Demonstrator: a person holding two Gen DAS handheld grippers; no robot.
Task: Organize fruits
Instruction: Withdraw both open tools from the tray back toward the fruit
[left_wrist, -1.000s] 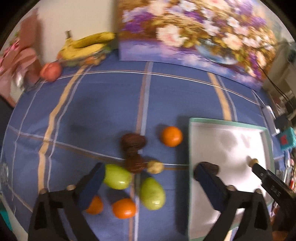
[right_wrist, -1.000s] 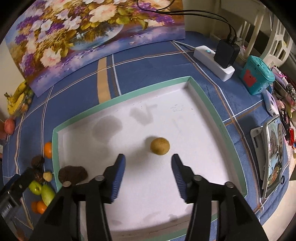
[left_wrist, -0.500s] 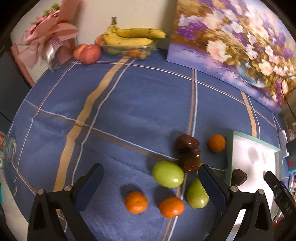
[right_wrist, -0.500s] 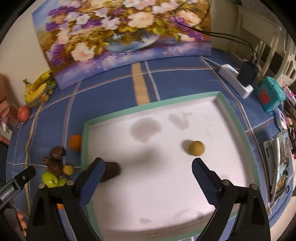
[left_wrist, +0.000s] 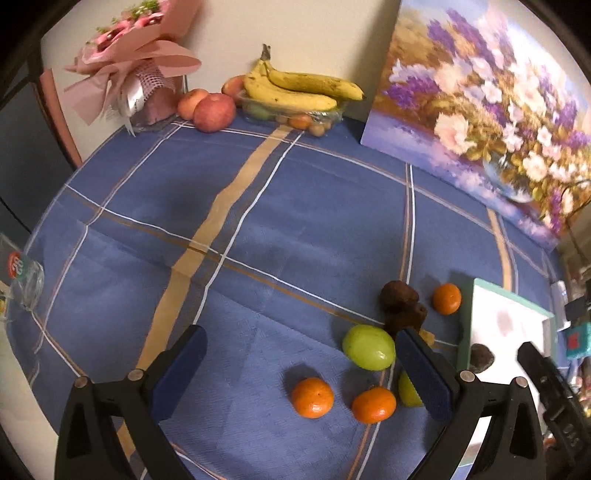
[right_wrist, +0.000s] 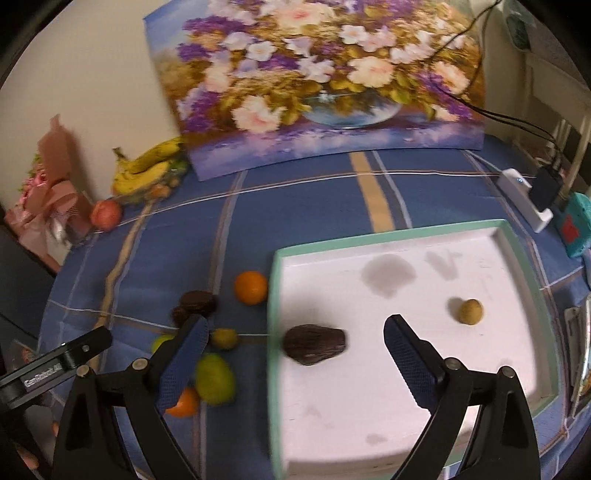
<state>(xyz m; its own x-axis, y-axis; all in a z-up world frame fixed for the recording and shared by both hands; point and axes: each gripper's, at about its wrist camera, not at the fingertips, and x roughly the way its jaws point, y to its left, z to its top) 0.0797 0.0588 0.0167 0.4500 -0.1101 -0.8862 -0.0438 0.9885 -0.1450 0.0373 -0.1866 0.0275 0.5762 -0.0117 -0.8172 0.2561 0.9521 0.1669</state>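
Right claw (right_wrist: 295, 328) spread wide over dark fruit (right_wrist: 314, 344) in tray (right_wrist: 406, 236)

"GenRobot.AI" is printed on the left gripper (right_wrist: 55, 365).

The left gripper (left_wrist: 299, 363) is pointing steeply downward with its jaws standing wide and nothing between them. The right gripper (right_wrist: 295, 345) is angling down likewise, its jaws having just been opening, gripping nothing.
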